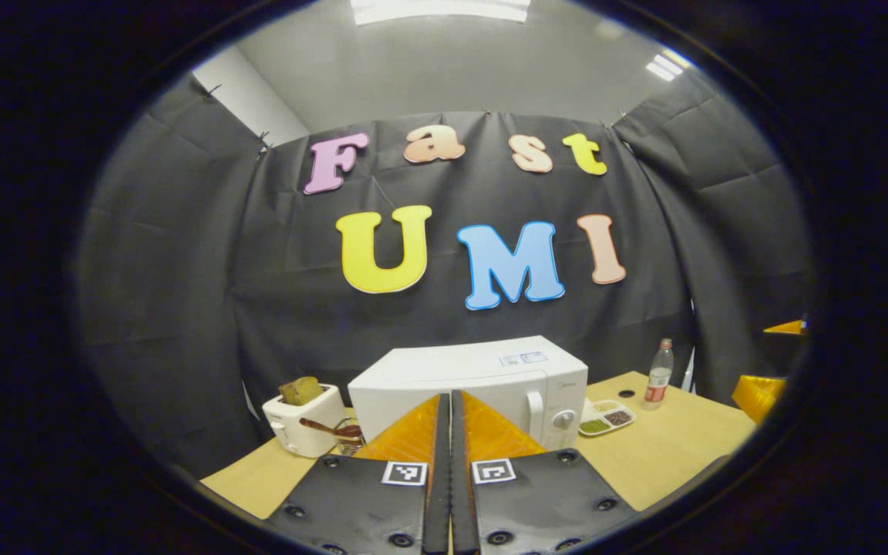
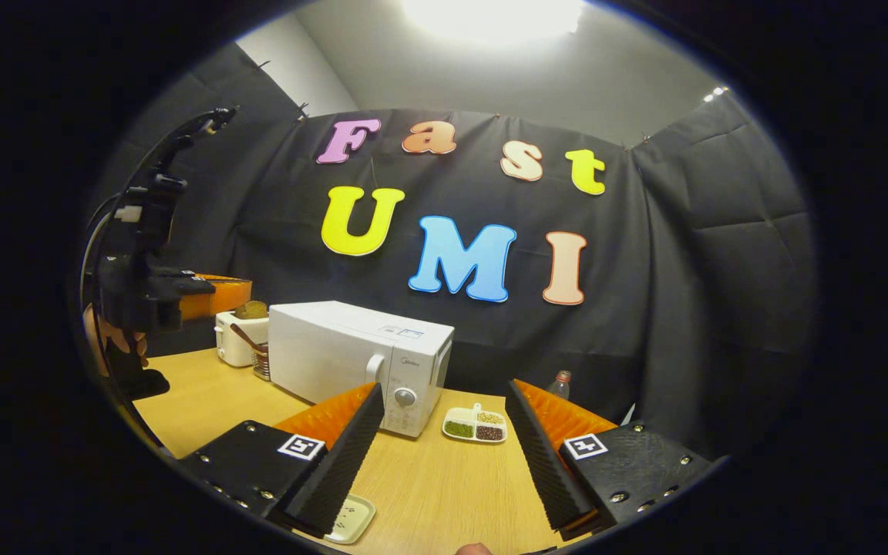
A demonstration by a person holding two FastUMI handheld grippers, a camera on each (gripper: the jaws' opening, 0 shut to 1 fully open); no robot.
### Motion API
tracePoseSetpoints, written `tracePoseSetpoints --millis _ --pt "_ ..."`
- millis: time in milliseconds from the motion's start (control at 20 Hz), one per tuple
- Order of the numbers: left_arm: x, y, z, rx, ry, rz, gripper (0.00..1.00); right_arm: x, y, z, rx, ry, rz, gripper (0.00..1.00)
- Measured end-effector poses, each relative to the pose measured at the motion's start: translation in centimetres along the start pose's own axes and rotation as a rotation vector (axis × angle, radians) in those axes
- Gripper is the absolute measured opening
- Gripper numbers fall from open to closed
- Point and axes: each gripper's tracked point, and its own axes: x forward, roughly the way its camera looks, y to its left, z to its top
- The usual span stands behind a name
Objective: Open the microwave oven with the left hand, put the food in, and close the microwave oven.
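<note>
A white microwave oven stands on the wooden table with its door closed; its handle and knob face front right. In the left gripper view my left gripper is shut, empty, raised in front of the oven's door. A white divided food tray with green, brown and beige portions lies just right of the microwave. My right gripper is open above the table, the tray visible between its fingers farther off. The left gripper and a hand holding it appear far left in the right gripper view.
A white toaster with bread stands left of the oven, a small holder with a spoon beside it. A drink bottle stands right of the tray. A small pale plate lies near the table's front edge.
</note>
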Motion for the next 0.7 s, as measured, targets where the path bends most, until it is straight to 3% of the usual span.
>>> tracePoseSetpoints --millis 100,200,250,300,450,700 --pt "-1.6 0.3 0.5 0.002 -0.007 0.000 0.07 -0.4 -0.1 0.6 0.006 -0.008 0.001 0.97" --pt "-3.0 0.8 0.7 0.003 -0.009 -0.001 0.07 -0.9 0.3 1.0 0.019 -0.015 0.002 0.97" --pt "-3.7 1.0 0.4 0.005 -0.005 -0.001 0.12 -1.2 0.5 1.1 0.024 -0.014 0.004 0.97" --pt "-4.5 1.5 0.1 0.007 0.002 0.002 0.07 -1.4 0.8 1.1 0.028 -0.011 0.002 0.97" --pt "-6.7 2.2 -0.8 -0.004 0.016 -0.007 0.07 -1.9 1.7 1.7 0.043 -0.002 -0.013 0.97" --pt "-10.1 4.3 -0.8 -0.029 0.011 -0.007 0.22 -3.0 3.2 3.4 0.035 -0.035 -0.031 0.97"
